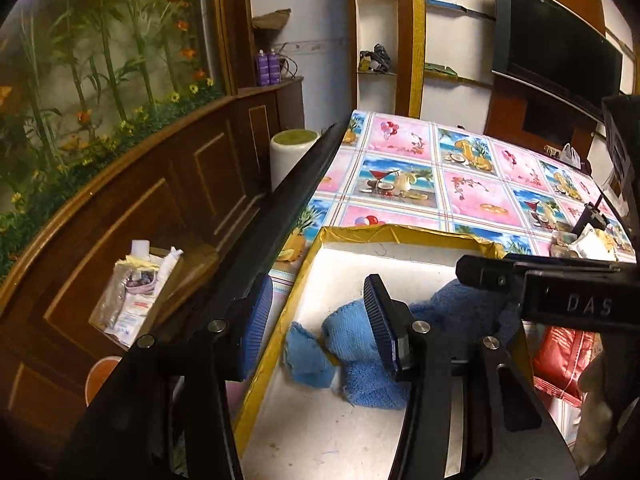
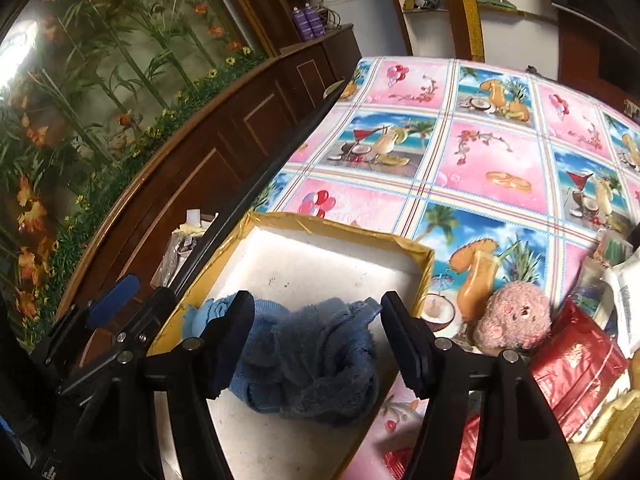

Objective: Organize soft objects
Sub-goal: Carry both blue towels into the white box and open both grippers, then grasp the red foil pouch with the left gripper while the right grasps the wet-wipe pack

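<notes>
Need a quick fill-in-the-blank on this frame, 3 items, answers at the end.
1. The blue towels lie inside the ____-rimmed box.
2. The pink plush toy sits ____ the box, on the tablecloth.
3. The right gripper has its jaws ____ above the towels.

Missing words: yellow; outside; open

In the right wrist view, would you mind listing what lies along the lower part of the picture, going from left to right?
Left gripper → blue towels in the yellow-edged box → pink plush toy → red packet.
</notes>
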`<state>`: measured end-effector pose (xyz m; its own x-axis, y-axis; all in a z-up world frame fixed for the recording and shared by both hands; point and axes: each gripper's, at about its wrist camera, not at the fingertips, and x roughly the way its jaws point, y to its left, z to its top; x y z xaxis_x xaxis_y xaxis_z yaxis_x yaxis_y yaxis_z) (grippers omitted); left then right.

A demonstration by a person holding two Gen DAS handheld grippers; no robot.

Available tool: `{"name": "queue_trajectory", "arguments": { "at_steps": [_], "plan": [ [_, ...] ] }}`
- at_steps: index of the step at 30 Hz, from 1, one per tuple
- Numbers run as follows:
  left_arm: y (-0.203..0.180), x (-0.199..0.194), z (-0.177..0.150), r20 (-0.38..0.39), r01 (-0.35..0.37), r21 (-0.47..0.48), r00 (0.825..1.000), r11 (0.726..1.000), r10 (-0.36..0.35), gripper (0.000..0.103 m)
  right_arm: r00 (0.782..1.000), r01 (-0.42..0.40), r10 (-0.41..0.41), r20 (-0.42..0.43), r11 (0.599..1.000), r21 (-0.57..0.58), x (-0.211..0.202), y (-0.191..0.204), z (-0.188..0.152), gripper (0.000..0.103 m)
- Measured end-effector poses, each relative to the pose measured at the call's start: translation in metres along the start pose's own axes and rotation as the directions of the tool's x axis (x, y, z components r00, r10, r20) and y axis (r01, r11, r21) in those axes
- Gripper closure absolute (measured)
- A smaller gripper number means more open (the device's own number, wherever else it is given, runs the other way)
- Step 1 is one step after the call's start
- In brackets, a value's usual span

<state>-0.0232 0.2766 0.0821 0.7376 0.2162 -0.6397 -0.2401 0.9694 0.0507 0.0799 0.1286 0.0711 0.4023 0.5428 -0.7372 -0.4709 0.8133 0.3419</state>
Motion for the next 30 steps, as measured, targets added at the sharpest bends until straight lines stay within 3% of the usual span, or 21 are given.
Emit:
{"name": "queue_trajectory", "arguments": {
  "at_steps": [12,19,22,26,30],
  "plan": [
    [-0.022,-0.038,-0.005,0.029,-0.024,0.046,0.999,0.999,0.022,0.055,0.993,0.016,-0.015,0.114,1.000,-0.010,-0.052,-0.008,-0.013,0.037],
    [-0.051,-0.068,-0.010,0.058,-0.014,0.094,0.998,0.995,0.009,0.055,0.975,0.067,-0.063,0.213,0.998,-0.011,-0.100,-0.029,-0.037,0.037],
    [-0.067,-0.081,-0.013,0.069,-0.008,0.119,0.998,0.993,-0.001,0.055,0.959,0.104,-0.099,0.265,0.995,-0.005,-0.123,-0.040,-0.052,0.033],
    [-0.088,-0.093,-0.017,0.068,0.015,0.159,0.997,0.987,-0.026,0.055,0.919,0.193,-0.186,0.349,0.981,0.012,-0.156,-0.062,-0.073,0.022],
    [-0.105,-0.094,-0.020,0.000,0.113,0.163,0.993,0.980,-0.115,0.055,0.892,0.272,-0.282,0.353,0.959,0.078,-0.178,-0.103,-0.090,0.022]
  ]
}}
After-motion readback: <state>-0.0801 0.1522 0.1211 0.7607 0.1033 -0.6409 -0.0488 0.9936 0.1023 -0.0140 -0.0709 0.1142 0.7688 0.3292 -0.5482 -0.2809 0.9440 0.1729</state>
